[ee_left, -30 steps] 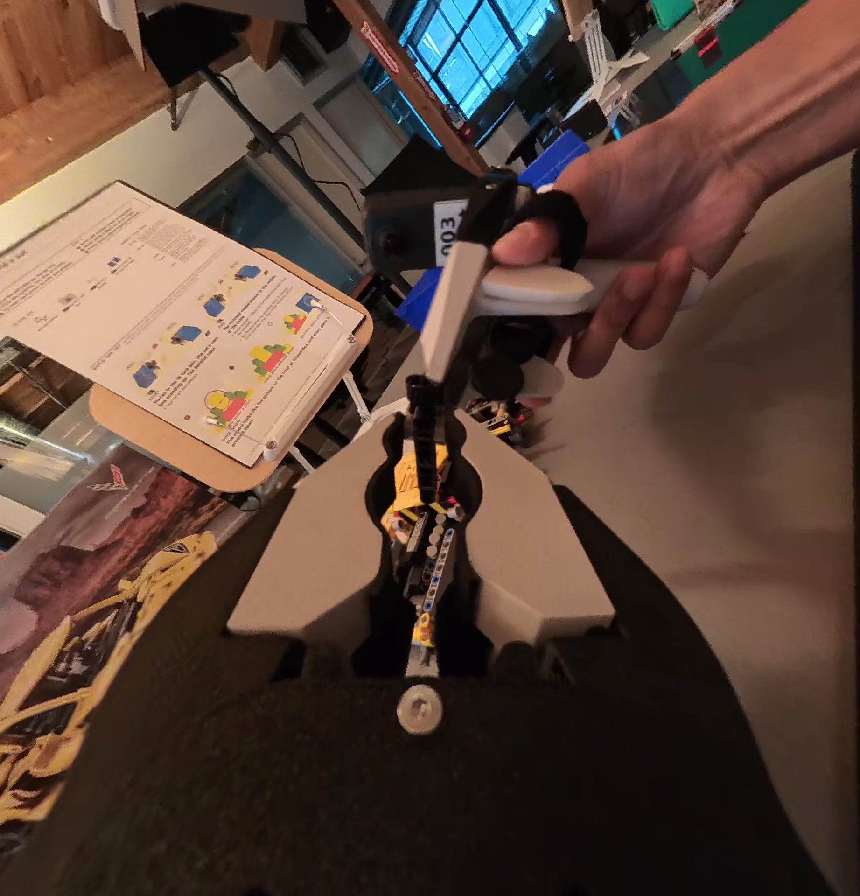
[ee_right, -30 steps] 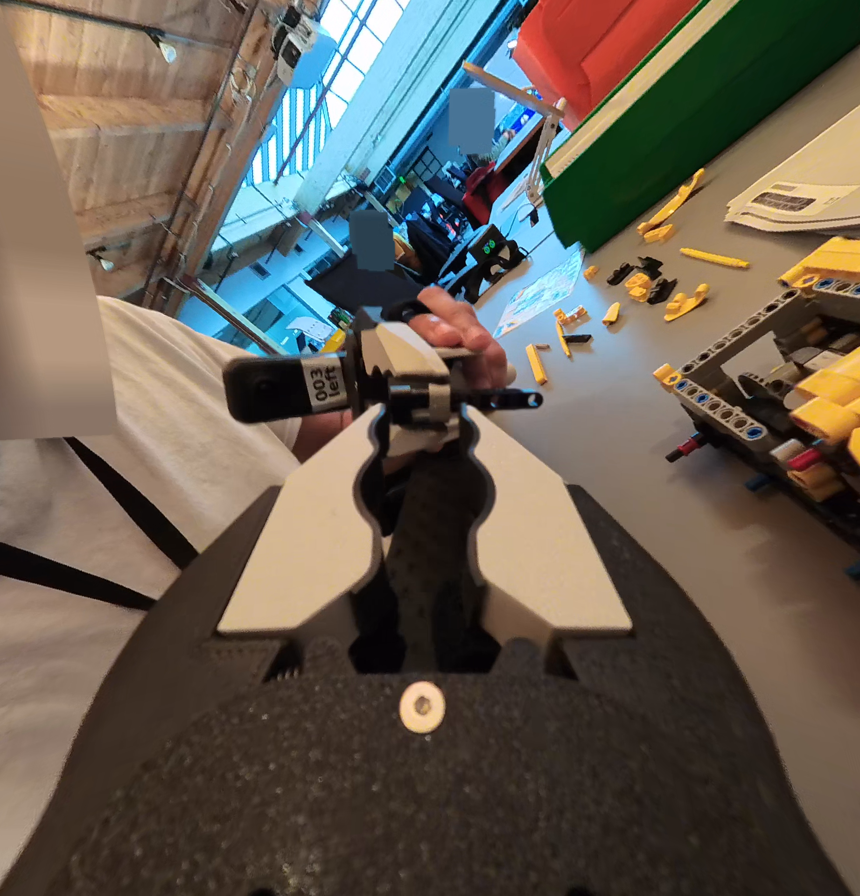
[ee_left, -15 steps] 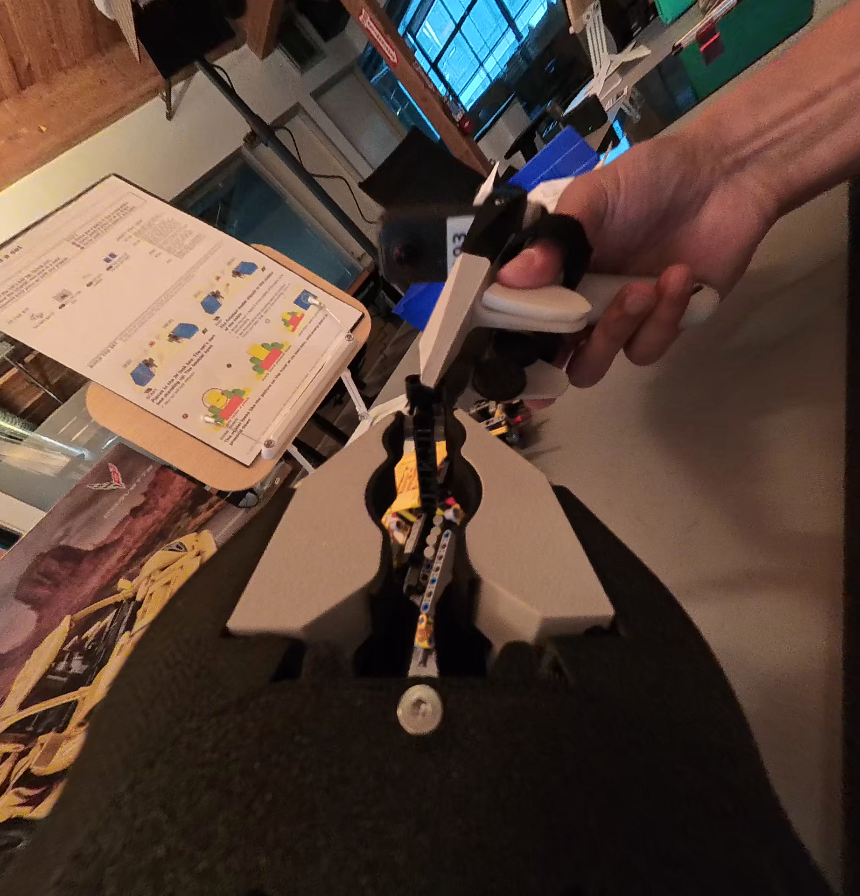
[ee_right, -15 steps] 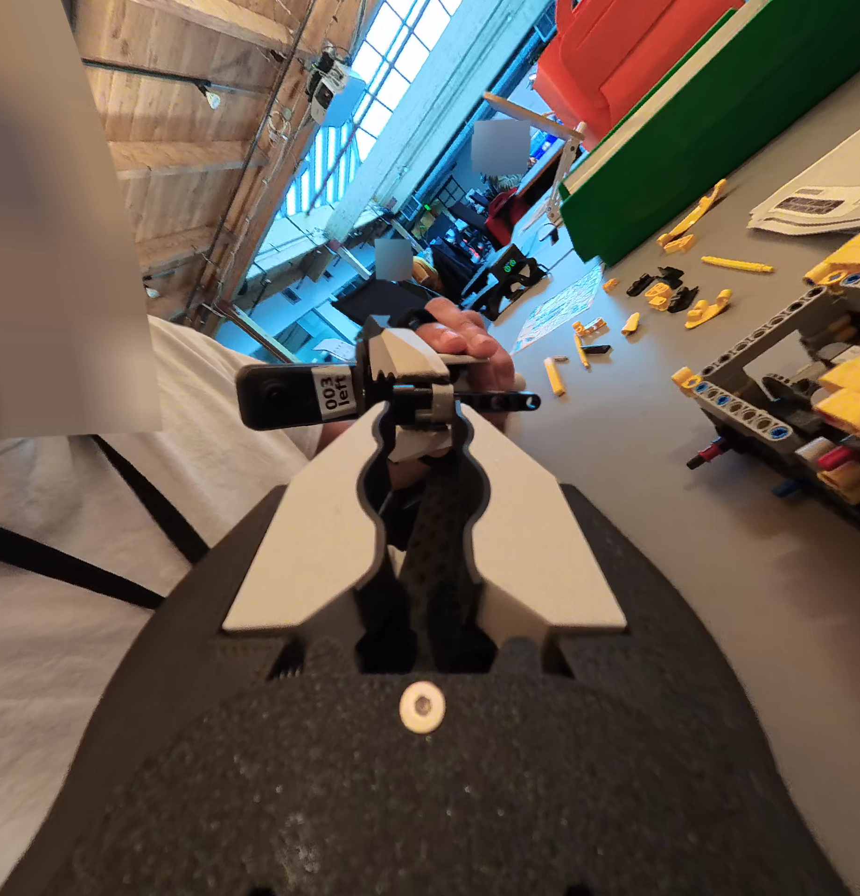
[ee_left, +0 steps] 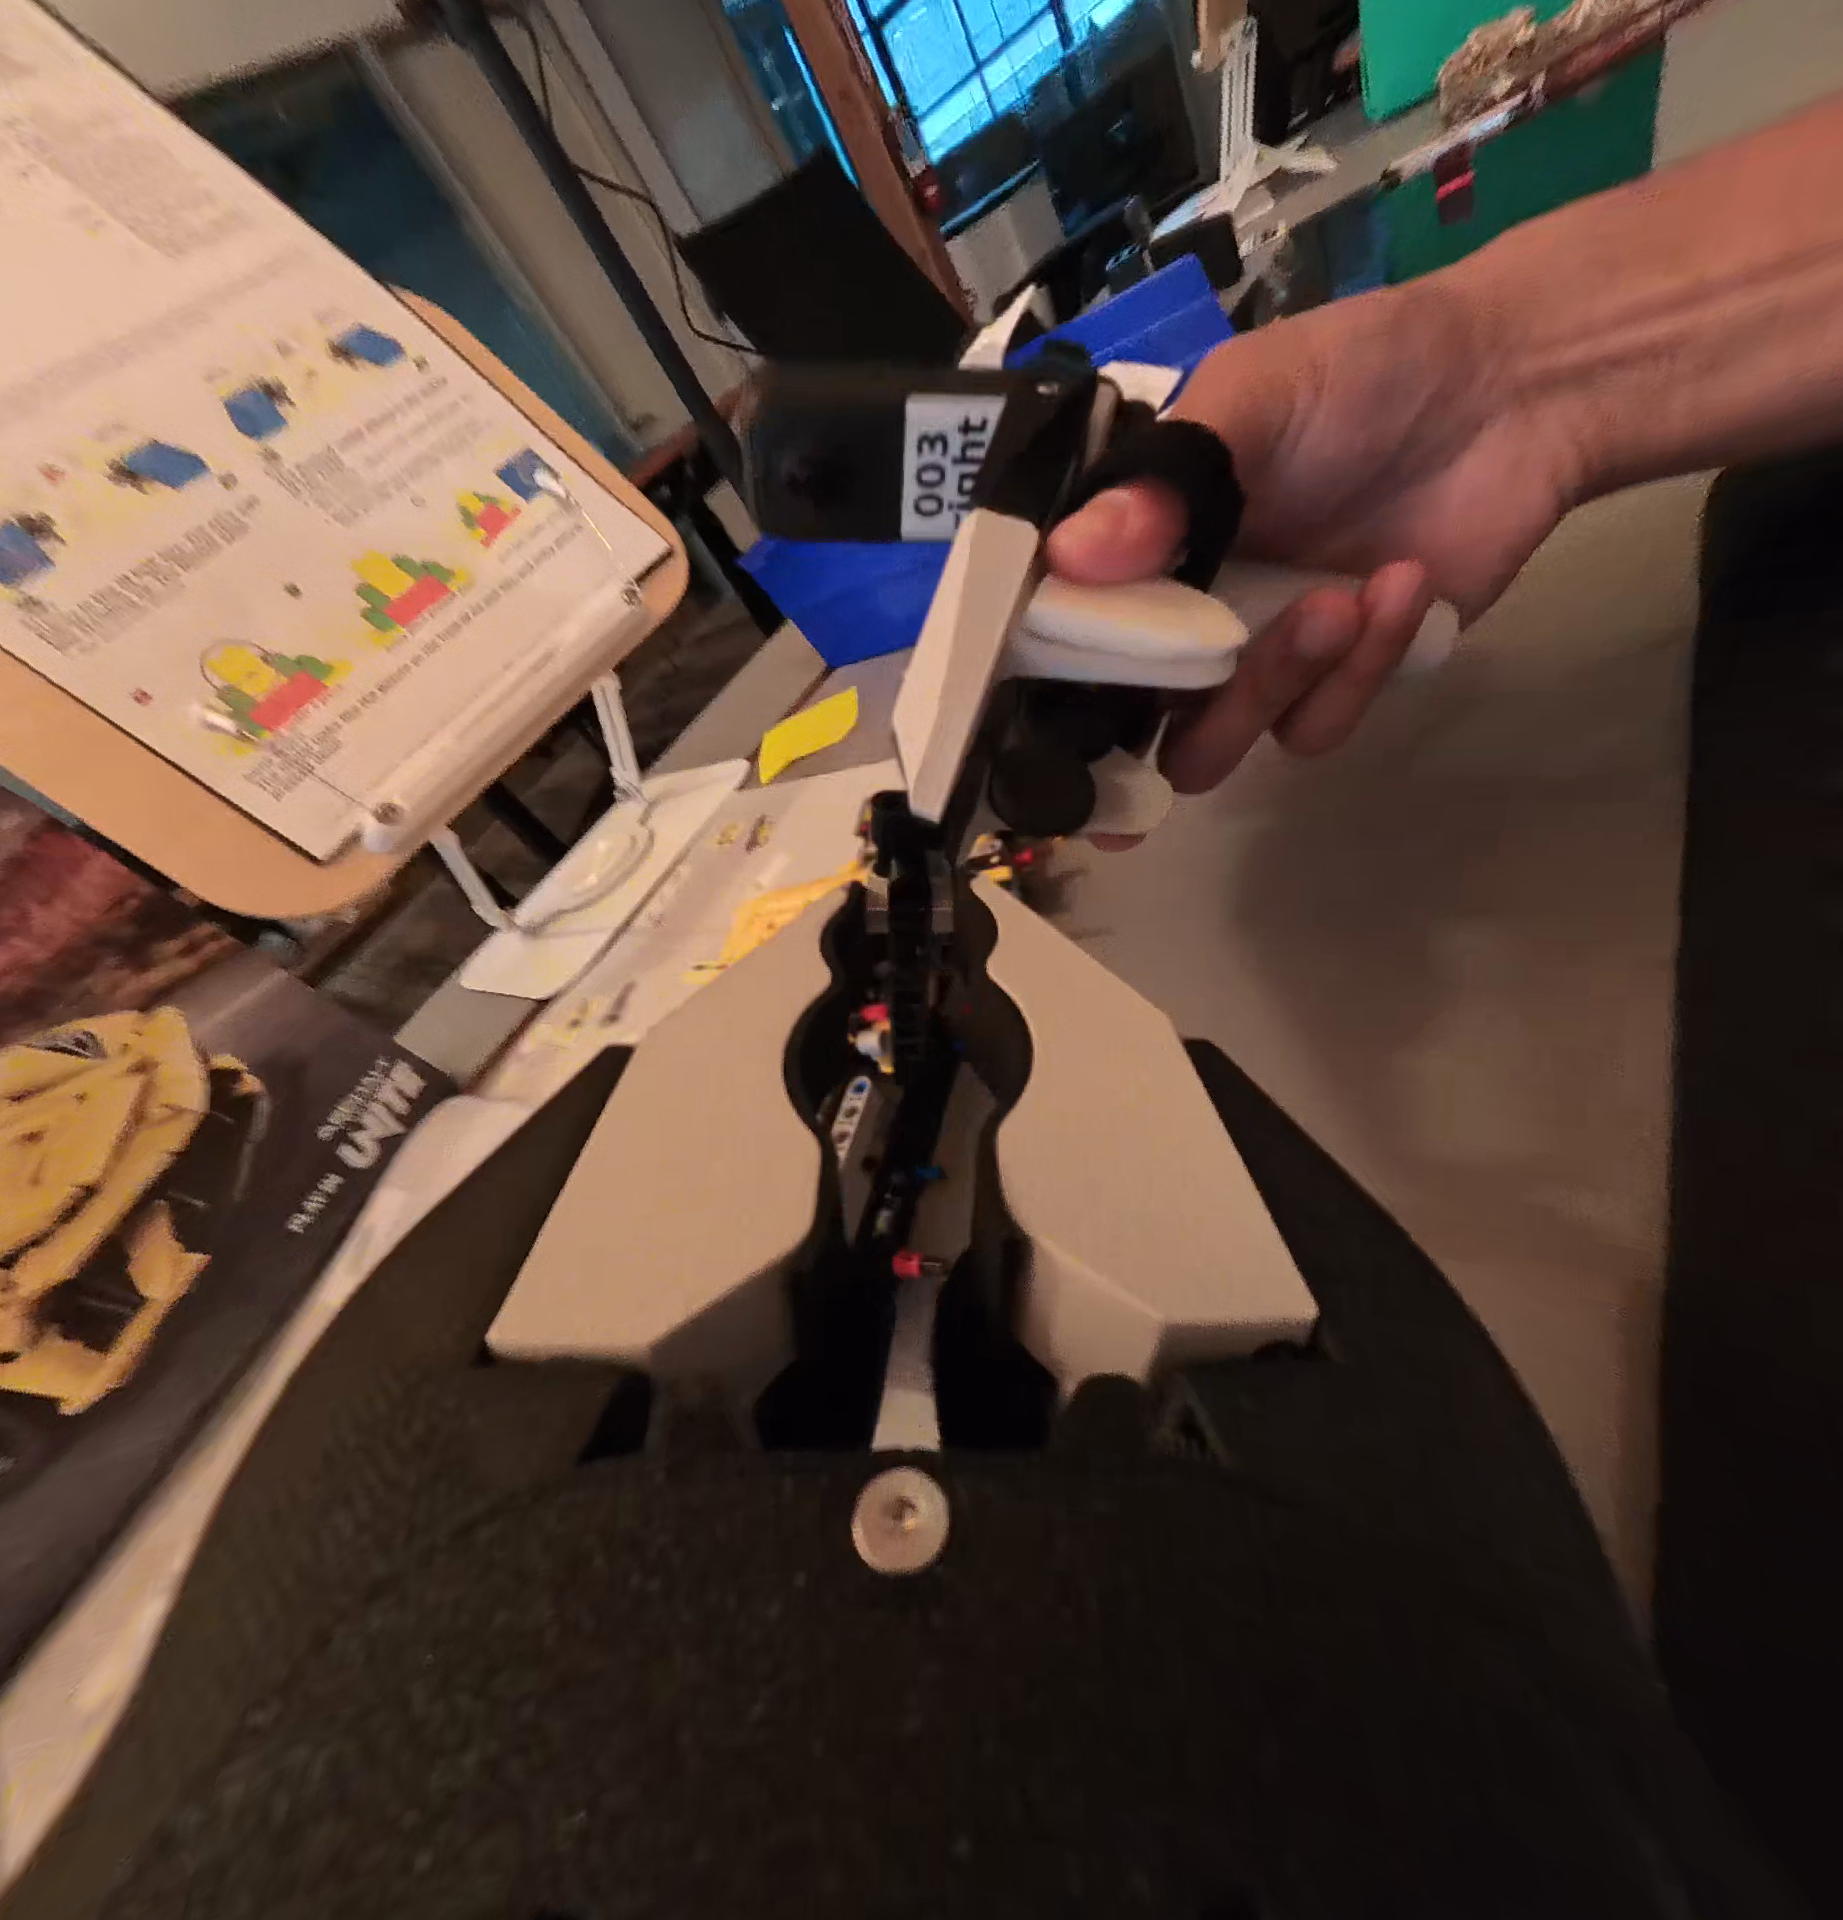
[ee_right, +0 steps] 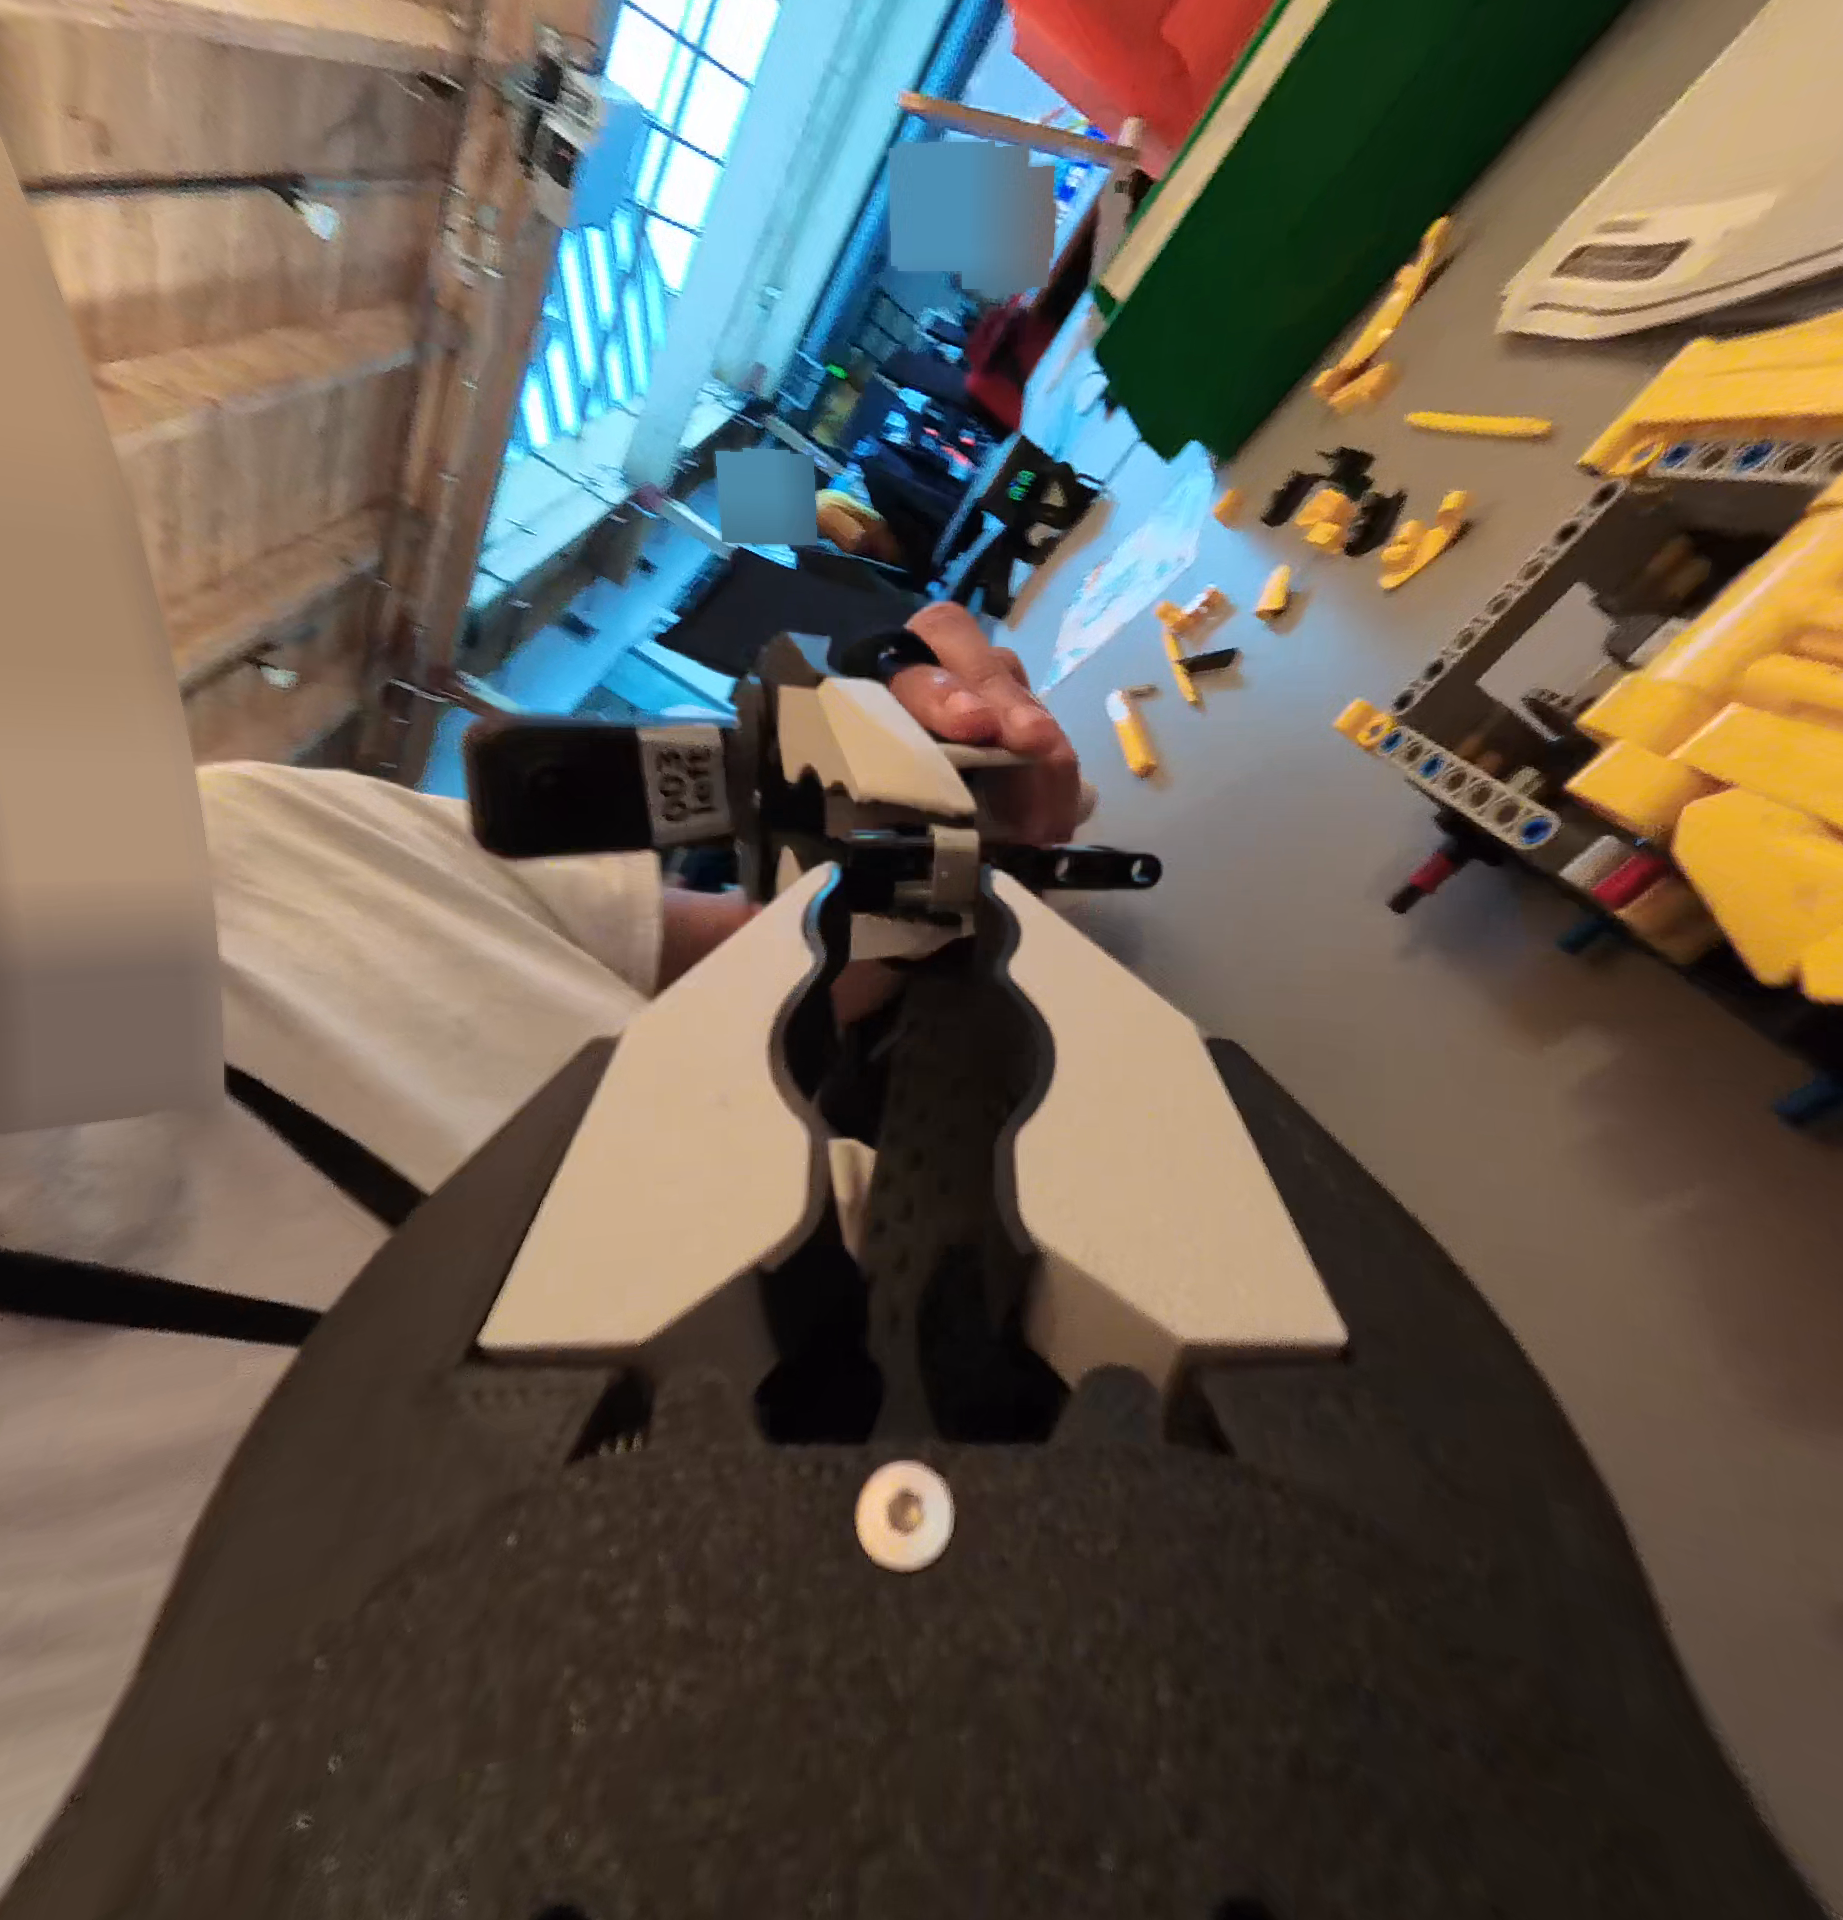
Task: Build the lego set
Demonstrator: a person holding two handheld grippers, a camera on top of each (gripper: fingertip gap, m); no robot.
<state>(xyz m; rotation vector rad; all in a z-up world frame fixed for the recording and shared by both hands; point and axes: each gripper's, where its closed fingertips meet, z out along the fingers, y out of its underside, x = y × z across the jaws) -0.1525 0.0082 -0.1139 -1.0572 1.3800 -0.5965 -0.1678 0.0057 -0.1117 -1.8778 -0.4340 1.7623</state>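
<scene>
Left fingers [ee_left: 912, 914] pinching black lego beam [ee_left: 909, 997], right fingers [ee_right: 912, 894] clamped on its far end

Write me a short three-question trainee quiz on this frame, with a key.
1. True or false: the right hand-held gripper is far from the left hand-held gripper.
2. The half-built yellow car sits on: A the table, B a green box, C a stack of paper.
3. What colour is the beam clamped in the left hand-held gripper?

Key: 1 false, the right one's tip is at the end of the beam that the left one holds; 2 A; 3 black.
</scene>
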